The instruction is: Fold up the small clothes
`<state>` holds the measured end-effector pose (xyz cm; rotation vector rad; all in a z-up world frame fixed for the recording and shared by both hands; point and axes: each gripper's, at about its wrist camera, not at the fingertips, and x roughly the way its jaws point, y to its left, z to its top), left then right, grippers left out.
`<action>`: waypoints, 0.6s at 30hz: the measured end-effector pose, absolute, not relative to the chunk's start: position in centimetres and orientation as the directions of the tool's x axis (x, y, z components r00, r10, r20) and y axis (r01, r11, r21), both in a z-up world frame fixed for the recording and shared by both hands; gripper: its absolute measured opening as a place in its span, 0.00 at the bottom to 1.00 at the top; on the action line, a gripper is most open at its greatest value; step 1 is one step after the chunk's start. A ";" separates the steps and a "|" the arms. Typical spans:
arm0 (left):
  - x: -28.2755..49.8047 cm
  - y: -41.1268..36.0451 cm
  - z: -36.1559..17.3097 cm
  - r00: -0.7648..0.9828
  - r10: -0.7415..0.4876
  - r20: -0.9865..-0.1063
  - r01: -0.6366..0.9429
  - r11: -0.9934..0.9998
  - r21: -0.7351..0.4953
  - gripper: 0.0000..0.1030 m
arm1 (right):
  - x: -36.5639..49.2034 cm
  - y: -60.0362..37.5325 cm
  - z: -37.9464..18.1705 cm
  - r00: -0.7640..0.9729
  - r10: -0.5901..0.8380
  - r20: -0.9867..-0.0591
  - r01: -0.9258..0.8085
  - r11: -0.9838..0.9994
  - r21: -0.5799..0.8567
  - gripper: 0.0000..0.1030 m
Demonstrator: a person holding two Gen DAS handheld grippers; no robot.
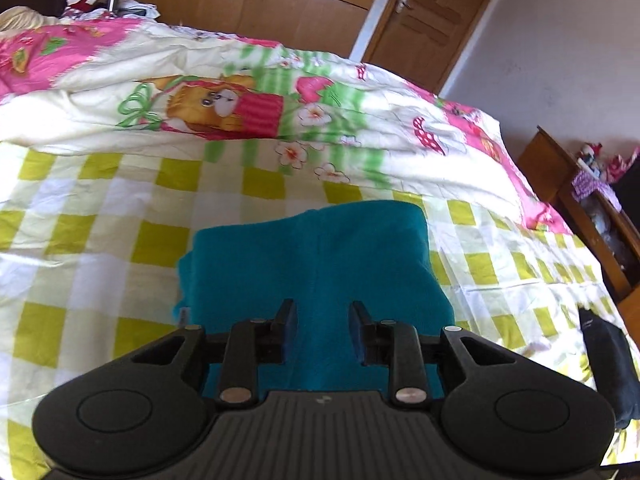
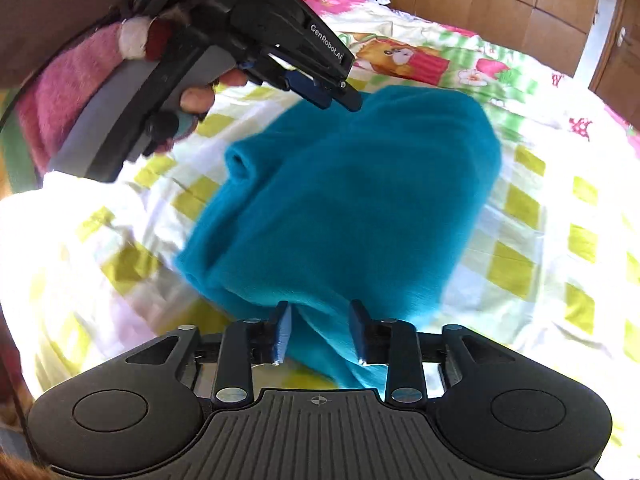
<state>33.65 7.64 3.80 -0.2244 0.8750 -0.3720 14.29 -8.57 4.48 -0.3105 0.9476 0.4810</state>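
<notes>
The checked sheet [image 1: 100, 240] lies bare to the left and right of the blue cloth [image 1: 320, 256]. Behind the cloth, the bunched-up quilt [image 1: 240, 92] blocks the way. The left tool [image 2: 340, 100] hangs over the cloth's far edge.

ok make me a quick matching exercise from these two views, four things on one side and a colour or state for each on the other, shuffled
Column 1:
1. garment
2. bedsheet
3. door
4. left gripper

Column 2:
a. brown wood, shut
b. teal, folded on the bed
c. jaws apart, holding nothing
d. yellow-green and white checks

Pairs: 1-b, 2-d, 3-a, 4-c
</notes>
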 end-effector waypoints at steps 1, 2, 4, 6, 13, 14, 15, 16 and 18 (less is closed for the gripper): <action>34.4 6.9 3.3 0.567 -0.415 -0.712 0.240 0.910 -0.339 0.40 | 14.0 -9.1 3.6 0.486 0.228 -0.844 -0.569 0.815 -0.107 0.42; 34.9 6.1 3.0 0.559 -0.416 -0.717 0.249 0.909 -0.333 0.40 | 13.5 -9.3 2.8 0.494 0.207 -0.845 -0.618 0.767 -0.173 0.42; 36.0 4.5 2.6 0.544 -0.436 -0.717 0.302 0.899 -0.317 0.40 | 12.8 -9.5 1.4 0.520 0.224 -0.824 -0.681 0.691 -0.242 0.42; 36.7 2.9 2.3 0.537 -0.457 -0.709 0.344 0.886 -0.310 0.40 | 13.4 -9.5 -0.2 0.523 0.238 -0.819 -0.694 0.677 -0.247 0.42; 39.1 1.3 -1.4 0.555 -0.312 -0.772 0.240 0.948 -0.210 0.40 | 13.4 -9.9 0.3 0.463 0.217 -0.860 -0.560 0.823 -0.093 0.15; 39.1 1.5 -2.0 0.556 -0.302 -0.774 0.220 0.952 -0.213 0.39 | 12.5 -9.9 0.7 0.451 0.222 -0.864 -0.553 0.830 -0.075 0.11; 39.1 1.7 -2.4 0.559 -0.300 -0.773 0.212 0.953 -0.216 0.39 | 11.9 -9.9 0.6 0.414 0.229 -0.881 -0.544 0.838 -0.038 0.05; 38.9 1.7 -2.6 0.568 -0.297 -0.768 0.219 0.953 -0.207 0.39 | 11.4 -10.0 -0.1 0.360 0.235 -0.903 -0.536 0.844 0.006 0.00; 38.7 1.6 -2.3 0.568 -0.297 -0.768 0.231 0.953 -0.197 0.39 | 10.5 -10.4 -1.5 0.288 0.223 -0.931 -0.516 0.855 0.045 0.00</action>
